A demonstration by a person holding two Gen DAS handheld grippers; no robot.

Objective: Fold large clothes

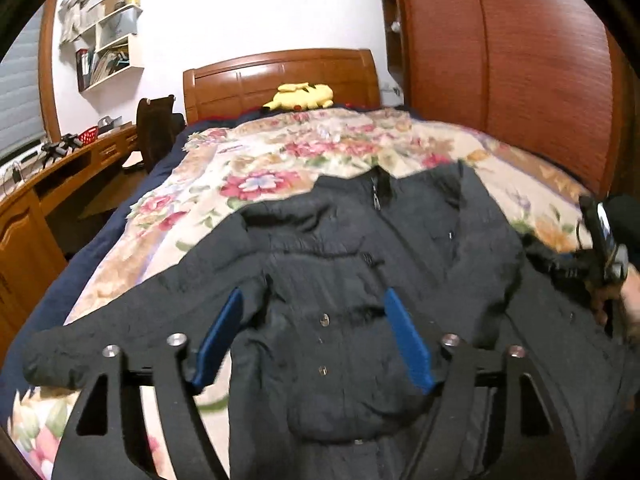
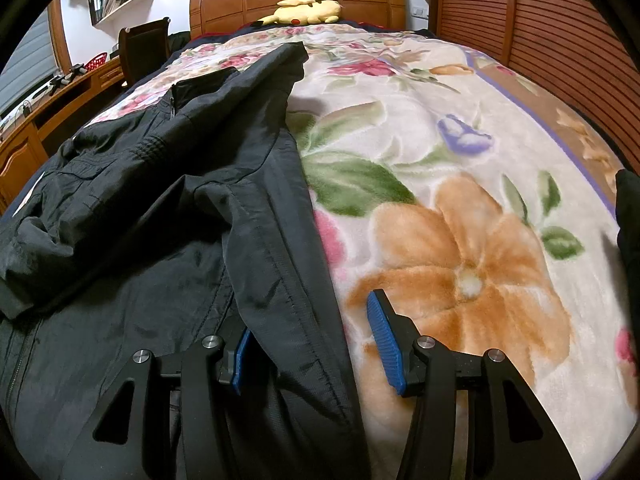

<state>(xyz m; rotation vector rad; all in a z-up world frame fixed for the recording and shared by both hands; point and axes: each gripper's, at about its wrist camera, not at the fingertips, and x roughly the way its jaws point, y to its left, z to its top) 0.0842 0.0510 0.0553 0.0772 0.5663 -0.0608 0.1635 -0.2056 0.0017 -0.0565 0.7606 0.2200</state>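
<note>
A large black jacket (image 1: 360, 264) lies front up on the floral blanket (image 1: 256, 168) of a bed, collar towards the headboard. One sleeve is folded across the chest (image 2: 120, 200). My left gripper (image 1: 314, 304) is open, hovering above the jacket's left front. My right gripper (image 2: 312, 320) is open, low over the jacket's right edge (image 2: 296, 320); its left finger is partly hidden under a fold of cloth, its right finger is over the blanket (image 2: 460, 240). The right gripper also shows in the left wrist view (image 1: 600, 256), held in a hand at the jacket's right side.
A yellow plush toy (image 1: 302, 96) lies by the wooden headboard (image 1: 280, 76). A wooden wardrobe (image 1: 500, 60) stands along the bed's right side. A desk (image 1: 60, 168) and dark chair (image 1: 156, 128) stand to the left, with wall shelves (image 1: 108, 40) above.
</note>
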